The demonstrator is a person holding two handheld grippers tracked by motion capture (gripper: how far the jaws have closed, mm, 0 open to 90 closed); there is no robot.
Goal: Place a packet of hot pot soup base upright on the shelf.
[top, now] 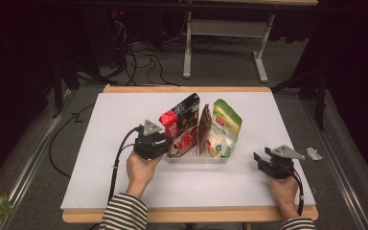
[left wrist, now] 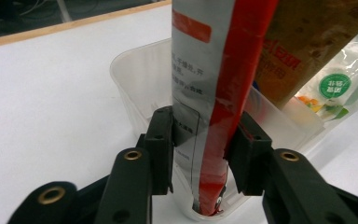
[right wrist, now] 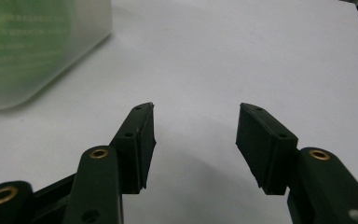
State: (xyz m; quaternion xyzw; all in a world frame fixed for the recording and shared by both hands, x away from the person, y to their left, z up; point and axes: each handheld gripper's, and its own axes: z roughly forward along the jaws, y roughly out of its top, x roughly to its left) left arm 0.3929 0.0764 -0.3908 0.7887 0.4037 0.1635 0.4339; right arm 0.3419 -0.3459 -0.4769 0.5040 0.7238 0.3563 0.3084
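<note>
The left gripper [left wrist: 200,149] has its jaws around the red pouch [top: 179,125], pads touching its sides, at the clear tray's [top: 196,159] left end. Right of it in that tray stand a brown pouch [top: 204,128] and a green pouch [top: 224,129]. Well right of the tray, the right gripper [right wrist: 195,140] rests spread wide on the white tabletop [top: 124,115], gripping nothing.

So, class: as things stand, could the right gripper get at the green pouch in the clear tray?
Probably yes. The right gripper is open and empty, and only bare white table lies between it and the green pouch, the rightmost item in the clear tray.
</note>
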